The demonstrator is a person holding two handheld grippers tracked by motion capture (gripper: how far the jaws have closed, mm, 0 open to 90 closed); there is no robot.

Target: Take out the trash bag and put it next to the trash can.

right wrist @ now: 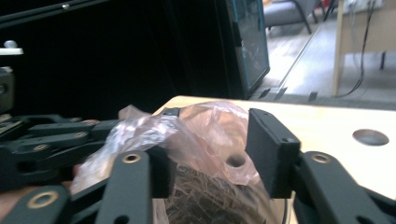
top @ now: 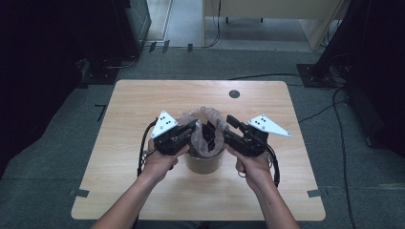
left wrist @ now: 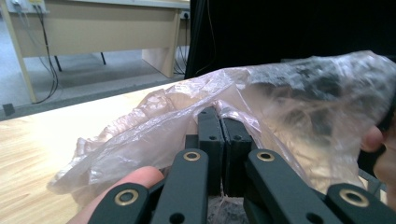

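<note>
At frame centre, the left gripper has its fingers pinched on the plastic bag; the right gripper has fingers parted around the bag's edge.

Grey carpet surrounds the wooden worktop (round hole near its far edge); beyond it stands a pale desk, cables trailing right.
</note>
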